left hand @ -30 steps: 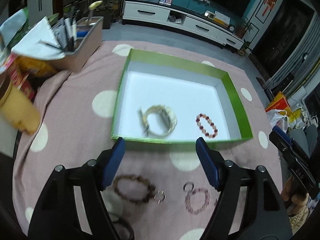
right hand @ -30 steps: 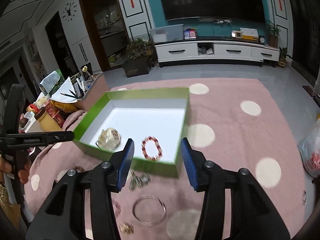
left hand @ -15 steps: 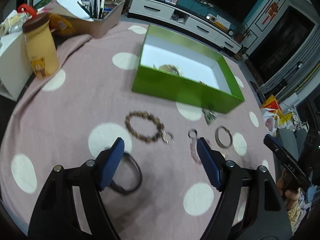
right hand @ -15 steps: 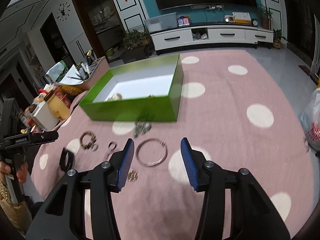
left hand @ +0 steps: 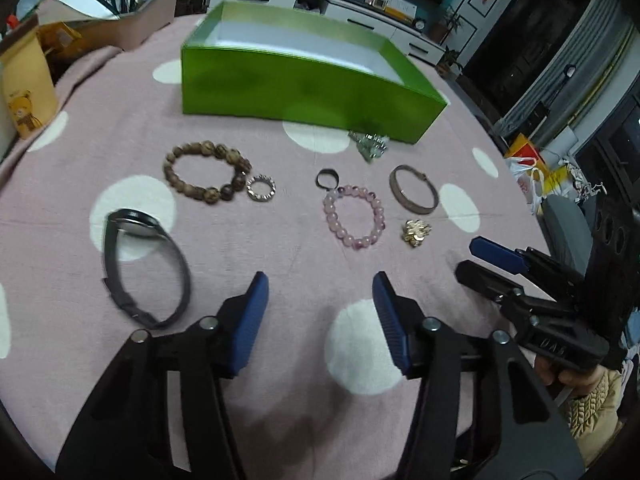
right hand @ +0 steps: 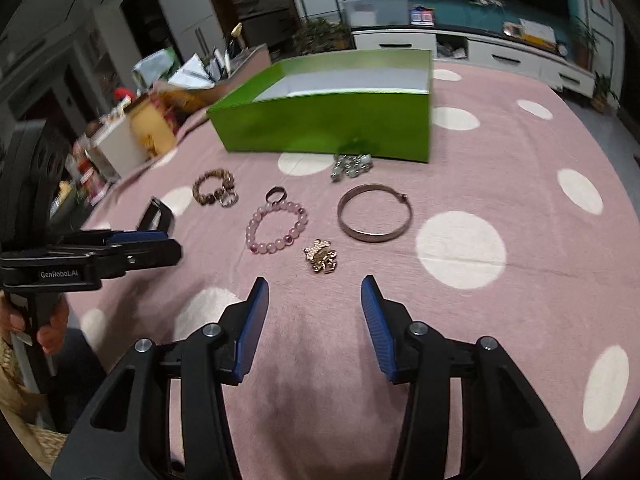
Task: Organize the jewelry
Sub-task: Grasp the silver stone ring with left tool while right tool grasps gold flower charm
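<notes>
— Where's the jewelry from your claws?

— Both are spread wide and hold nothing. My right gripper hovers low over the pink dotted tablecloth; the gold brooch lies just ahead of it, the silver bangle beyond, slightly right. My left gripper faces the pink bead bracelet, with the black watch off to its left.

— And the box?

— The green box stands toward the cloth's far edge; from this low angle I can't see inside. I'd judge the right claw nearer the brooch.
</notes>
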Available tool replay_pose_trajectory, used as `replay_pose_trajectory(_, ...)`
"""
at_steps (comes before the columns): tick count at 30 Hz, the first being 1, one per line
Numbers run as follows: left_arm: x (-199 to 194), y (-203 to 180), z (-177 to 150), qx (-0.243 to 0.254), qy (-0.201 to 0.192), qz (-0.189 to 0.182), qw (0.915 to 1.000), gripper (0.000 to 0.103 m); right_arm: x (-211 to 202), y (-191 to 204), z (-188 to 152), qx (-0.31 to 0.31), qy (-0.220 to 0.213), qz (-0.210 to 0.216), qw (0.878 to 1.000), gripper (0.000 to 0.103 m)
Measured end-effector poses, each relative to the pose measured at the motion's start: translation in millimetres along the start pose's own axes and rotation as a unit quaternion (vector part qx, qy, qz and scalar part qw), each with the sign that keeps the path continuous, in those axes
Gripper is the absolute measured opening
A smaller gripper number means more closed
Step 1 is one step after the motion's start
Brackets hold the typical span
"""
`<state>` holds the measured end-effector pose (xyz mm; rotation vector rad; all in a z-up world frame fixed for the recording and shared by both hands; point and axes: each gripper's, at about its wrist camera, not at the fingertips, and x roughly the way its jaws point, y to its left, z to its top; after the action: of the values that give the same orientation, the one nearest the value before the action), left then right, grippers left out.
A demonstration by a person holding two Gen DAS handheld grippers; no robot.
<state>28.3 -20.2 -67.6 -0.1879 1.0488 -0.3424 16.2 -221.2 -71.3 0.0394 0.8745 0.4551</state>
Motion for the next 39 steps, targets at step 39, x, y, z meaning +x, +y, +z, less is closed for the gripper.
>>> replay_pose_trajectory(39,59.3,8.1,53.0,0.054,-0.059,0.104,0.9913,0.021,52.9,6.3,19.9,-0.05,0.015,-0.012,0.999,0.023)
